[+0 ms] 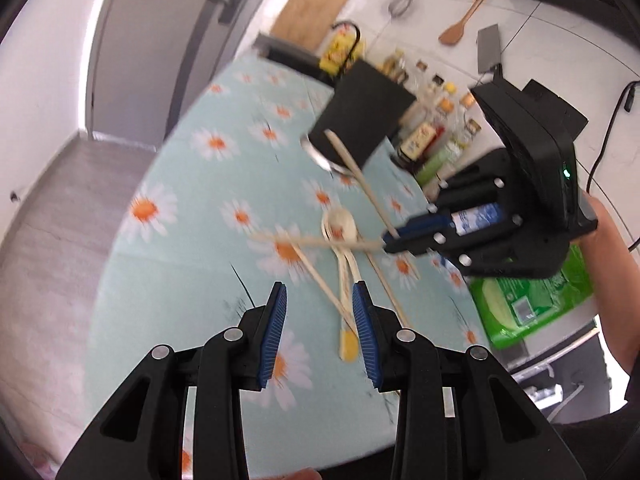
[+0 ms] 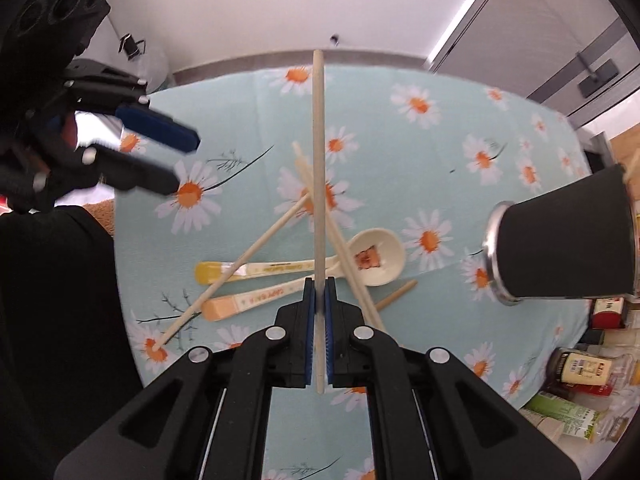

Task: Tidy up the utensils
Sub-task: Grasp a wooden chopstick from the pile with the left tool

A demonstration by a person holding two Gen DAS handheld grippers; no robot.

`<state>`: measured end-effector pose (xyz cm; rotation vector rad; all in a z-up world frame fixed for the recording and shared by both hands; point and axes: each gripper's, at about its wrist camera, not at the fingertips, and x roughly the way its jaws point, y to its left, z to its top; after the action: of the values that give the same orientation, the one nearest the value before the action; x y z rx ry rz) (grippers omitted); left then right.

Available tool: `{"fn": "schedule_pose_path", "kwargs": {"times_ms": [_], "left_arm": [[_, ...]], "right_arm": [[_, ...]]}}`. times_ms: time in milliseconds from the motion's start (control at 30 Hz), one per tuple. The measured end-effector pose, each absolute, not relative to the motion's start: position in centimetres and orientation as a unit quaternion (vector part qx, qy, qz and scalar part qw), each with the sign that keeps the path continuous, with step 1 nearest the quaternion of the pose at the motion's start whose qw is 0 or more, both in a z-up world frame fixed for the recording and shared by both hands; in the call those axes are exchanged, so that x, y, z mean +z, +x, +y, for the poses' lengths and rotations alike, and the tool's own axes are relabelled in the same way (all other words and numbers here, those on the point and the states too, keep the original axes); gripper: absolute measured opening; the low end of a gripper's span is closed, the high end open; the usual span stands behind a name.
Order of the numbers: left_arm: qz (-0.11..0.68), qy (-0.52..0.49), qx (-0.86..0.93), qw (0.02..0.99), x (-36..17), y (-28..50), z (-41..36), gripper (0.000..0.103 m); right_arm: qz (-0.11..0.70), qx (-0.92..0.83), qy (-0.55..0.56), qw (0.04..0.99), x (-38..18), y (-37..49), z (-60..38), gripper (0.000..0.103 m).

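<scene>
The right gripper [image 2: 319,296] pinches one chopstick [image 2: 318,168] (held above the tablecloth [image 2: 400,152]), while the left gripper [image 1: 320,300] stands spread, holding nothing.

Right gripper [image 2: 319,300] clamped tight, pointing steeply down; left gripper [image 1: 320,312] parted, empty.

Chopsticks [image 2: 320,220] across spoons [image 2: 304,268] on table [image 2: 400,152]
</scene>
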<state>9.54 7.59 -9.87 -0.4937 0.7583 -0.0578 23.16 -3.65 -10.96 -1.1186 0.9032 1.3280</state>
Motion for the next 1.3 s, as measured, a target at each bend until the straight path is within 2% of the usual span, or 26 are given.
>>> {"fn": "schedule_pose_path", "kwargs": {"times_ms": [267, 467, 800, 1300], "left_arm": [[0.357, -0.255, -0.011, 0.898, -9.3, 9.4, 7.8, 0.033], [0.374, -0.208, -0.041, 0.903, -8.2, 10.3, 6.2, 0.033], [0.444, -0.209, -0.053, 0.869, -9.9, 13.7, 4.9, 0.033], [0.543, -0.310, -0.007, 0.780, -14.7, 18.0, 6.4, 0.033]], "right_arm": [[0.361, 0.587, -0.429, 0.583, -8.7, 24.0, -3.5, 0.005], [0.351, 0.588, -0.384, 0.619, -7.1, 24.7, -4.5, 0.005], [0.351, 0.586, -0.297, 0.668, -5.1, 25.4, -7.3, 0.005], [0.395, 0.592, -0.102, 0.695, -4.1, 28.2, -11.7, 0.005]]}}
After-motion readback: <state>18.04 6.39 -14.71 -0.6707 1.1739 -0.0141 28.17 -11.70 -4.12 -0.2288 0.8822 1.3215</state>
